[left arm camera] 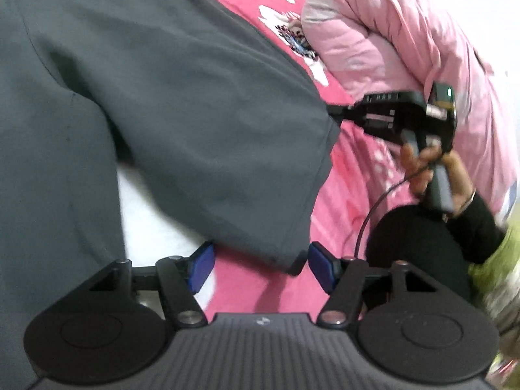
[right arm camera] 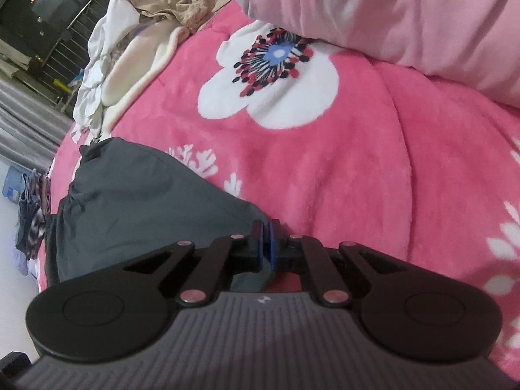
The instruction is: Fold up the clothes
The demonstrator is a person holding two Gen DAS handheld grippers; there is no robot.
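Note:
A dark grey garment [left arm camera: 156,104] lies on a pink flowered blanket [left arm camera: 286,292]. In the left wrist view its sleeve end hangs down between my open left gripper's [left arm camera: 260,265] blue pads, which stand wide apart beside the hem. My right gripper [left arm camera: 338,110] shows there too, held in a hand and pinching the sleeve's far corner. In the right wrist view my right gripper [right arm camera: 266,243] is shut on the edge of the grey garment [right arm camera: 136,201], lifted a little above the blanket [right arm camera: 357,169].
A pale pink quilt [right arm camera: 406,16] is heaped at the far side of the bed. Beige and white clothes [right arm camera: 156,3] are piled at the far left. A person's dark sleeve [left arm camera: 455,227] is at the right. The bed edge drops off at the left [right arm camera: 65,149].

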